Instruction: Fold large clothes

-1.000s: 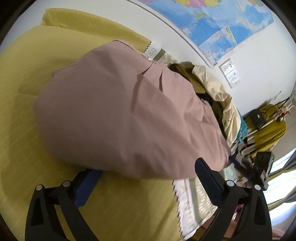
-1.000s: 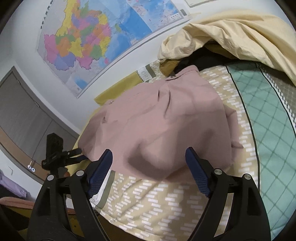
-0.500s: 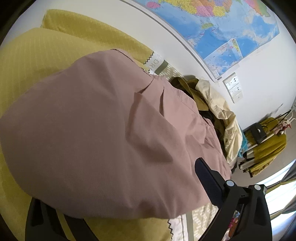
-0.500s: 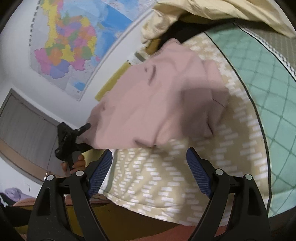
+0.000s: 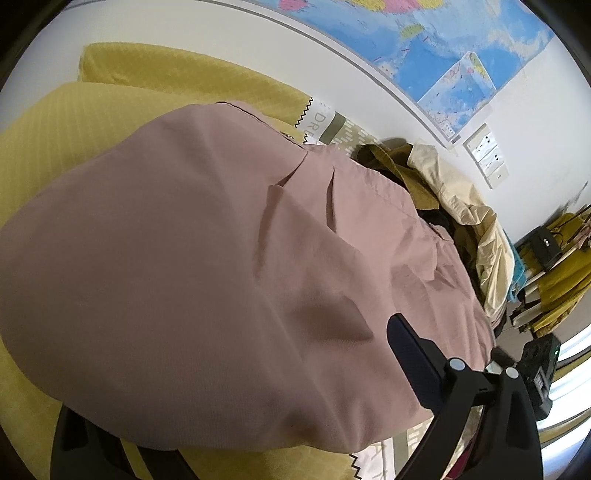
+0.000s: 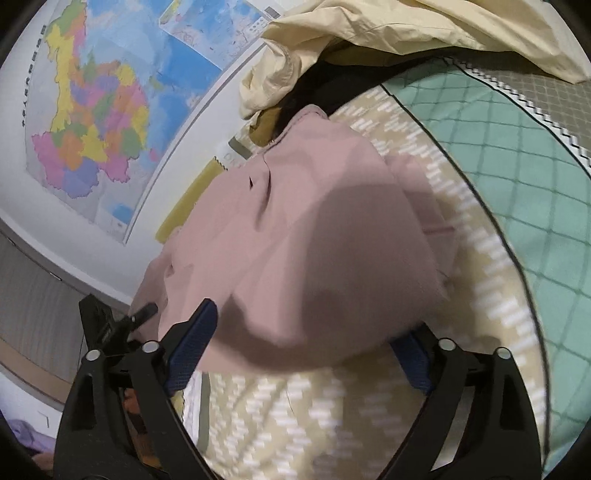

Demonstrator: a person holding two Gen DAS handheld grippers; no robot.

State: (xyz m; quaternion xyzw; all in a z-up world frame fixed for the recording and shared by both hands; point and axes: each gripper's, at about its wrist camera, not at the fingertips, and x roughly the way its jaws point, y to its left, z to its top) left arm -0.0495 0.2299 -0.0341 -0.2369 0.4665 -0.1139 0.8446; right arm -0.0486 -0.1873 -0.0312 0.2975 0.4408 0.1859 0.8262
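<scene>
Two wrist views take in the same pink garment (image 5: 207,258) spread on a bed. In the left wrist view it fills most of the picture, lying over a mustard-yellow blanket (image 5: 48,140), with two small pleats near its upper edge. The left gripper (image 5: 236,421) is at the bottom: its right finger (image 5: 410,354) stands clear over the cloth, while the other finger is hidden under the pink fabric, so whether it is open or closed on the garment cannot be told. Beyond the garment lies a heap of clothes (image 5: 454,199) in olive and cream, against a wall with a map (image 5: 443,48). In the right wrist view the garment (image 6: 314,240) lies on a beige patterned bedspread (image 6: 295,417), beside a green quilted panel (image 6: 517,166), its near edge draped between the fingers of the right gripper (image 6: 306,350). Those jaws stand wide and are opening, with the pads not pressing the cloth. The cream garment (image 6: 369,33) is piled at the top.
</scene>
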